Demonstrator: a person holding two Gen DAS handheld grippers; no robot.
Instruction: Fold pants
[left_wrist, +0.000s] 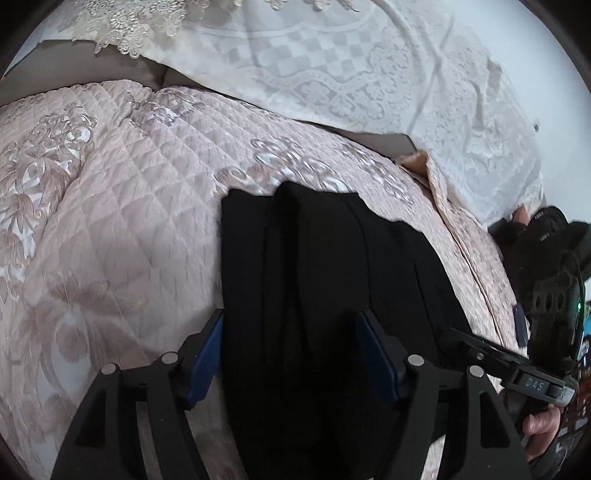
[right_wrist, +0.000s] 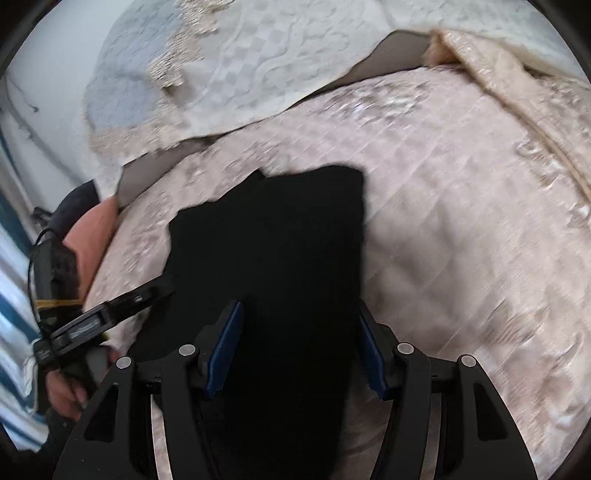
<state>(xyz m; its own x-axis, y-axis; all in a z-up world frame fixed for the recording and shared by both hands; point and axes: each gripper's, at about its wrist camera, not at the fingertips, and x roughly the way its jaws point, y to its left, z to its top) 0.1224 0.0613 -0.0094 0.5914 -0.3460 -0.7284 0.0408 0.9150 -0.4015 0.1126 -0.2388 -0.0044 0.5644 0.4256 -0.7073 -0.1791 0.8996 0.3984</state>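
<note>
Left-wrist view: the left gripper (left_wrist: 291, 347) stands with its jaws spread wide, the blue pads (left_wrist: 205, 363) clear of the cloth. Between and beyond the jaws lies the black fabric pants (left_wrist: 325, 273), a folded, lengthwise-creased strip running from the lower edge of the picture away from the jaws to a squared end. The near part of the garment is cut off by the frame and sinks into shadow between the fingers, so its layers there cannot be counted. To the right of the jaws the right gripper (left_wrist: 491, 354) enters as seen from the side, held by a hand (left_wrist: 543, 424) of which only some fingers show; the rest is hidden behind the black device body.

Right-wrist view: the jaws also stand apart, the blue pads either side of the pants (right_wrist: 273, 251) without pressing on them. The garment is a nearly featureless black mass here; creases and edges within it are hard to make out, and the picture is smeared by motion blur. To the left of the jaws the left gripper (right_wrist: 110, 314) appears with the hand (right_wrist: 66, 395) that holds it, partly cut off.

Surface: a bed covered by a pale pink quilted satin bedspread (left_wrist: 122, 229) with diamond stitching and embroidered floral scrolls. Beyond the jaws lies a white damask cover (left_wrist: 332, 62) with a checked and floral weave and a lace trim (left_wrist: 122, 26). A striped blue and white cloth (right_wrist: 14, 295) shows at the far left edge.
</note>
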